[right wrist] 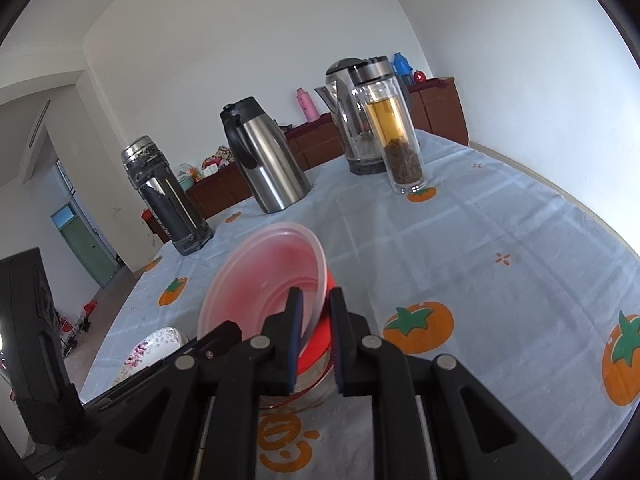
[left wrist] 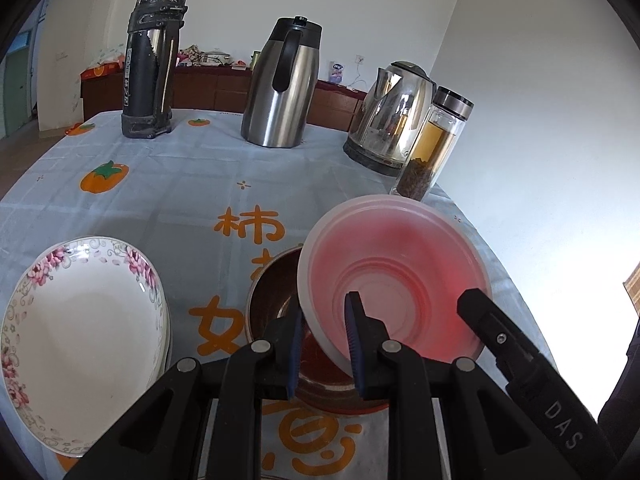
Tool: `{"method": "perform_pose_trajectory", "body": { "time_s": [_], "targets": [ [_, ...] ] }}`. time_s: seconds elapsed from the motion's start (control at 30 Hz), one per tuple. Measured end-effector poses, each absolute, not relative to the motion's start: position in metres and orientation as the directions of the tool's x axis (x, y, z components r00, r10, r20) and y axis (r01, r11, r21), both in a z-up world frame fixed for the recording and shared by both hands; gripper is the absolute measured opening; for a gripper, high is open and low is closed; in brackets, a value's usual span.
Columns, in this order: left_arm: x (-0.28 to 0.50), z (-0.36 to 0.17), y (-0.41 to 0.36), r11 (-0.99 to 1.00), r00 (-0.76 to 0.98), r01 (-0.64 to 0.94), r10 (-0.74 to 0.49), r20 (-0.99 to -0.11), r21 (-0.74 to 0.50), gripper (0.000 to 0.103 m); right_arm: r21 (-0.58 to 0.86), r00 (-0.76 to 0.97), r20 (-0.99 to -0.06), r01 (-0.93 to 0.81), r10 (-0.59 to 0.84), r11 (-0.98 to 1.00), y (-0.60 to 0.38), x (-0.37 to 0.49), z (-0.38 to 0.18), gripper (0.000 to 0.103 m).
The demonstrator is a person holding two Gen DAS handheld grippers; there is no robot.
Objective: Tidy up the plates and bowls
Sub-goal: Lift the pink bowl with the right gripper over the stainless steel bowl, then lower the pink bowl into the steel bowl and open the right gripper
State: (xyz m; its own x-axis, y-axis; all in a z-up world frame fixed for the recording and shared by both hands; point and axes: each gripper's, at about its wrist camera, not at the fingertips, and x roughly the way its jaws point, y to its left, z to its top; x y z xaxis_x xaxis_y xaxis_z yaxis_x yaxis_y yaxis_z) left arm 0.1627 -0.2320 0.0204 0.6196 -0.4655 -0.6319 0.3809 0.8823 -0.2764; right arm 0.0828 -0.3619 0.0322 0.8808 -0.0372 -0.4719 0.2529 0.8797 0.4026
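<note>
Pink plastic bowl [left wrist: 394, 276] pinched by both grippers' jaws.

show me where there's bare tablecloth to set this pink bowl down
Free: the cloth between the floral plates and the steel carafe, and the wide stretch right of the metal bowl, before the tea bottle. Crowded: the back row by the kettle.

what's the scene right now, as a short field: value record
held item: translucent pink bowl, tilted
left gripper: shut on the bowl's near rim
right gripper: shut on the bowl's rim, other side
below bowl: metal bowl on the tablecloth
left of it: floral plates, stacked
back row: black thermos, steel carafe, electric kettle, tea bottle
</note>
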Motion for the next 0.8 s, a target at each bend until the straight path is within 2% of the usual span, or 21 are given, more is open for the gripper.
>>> {"method": "perform_pose_trajectory", "body": {
  "time_s": [0.67, 0.8],
  "targets": [
    [0.187, 0.010, -0.237, 0.901, 0.594, 0.327, -0.431, -0.679, -0.285, 0.022, 0.353, 0.856, -0.515, 0.259, -0.045, 0.899, -0.362, 0.107, 0.019, 0.013],
    [0.190, 0.009, -0.235, 0.902, 0.590, 0.317, -0.428, -0.684, -0.291, 0.022, 0.387, 0.850, -0.526, 0.253, -0.013, 0.887, -0.366, 0.111, 0.015, 0.013]
  ]
}}
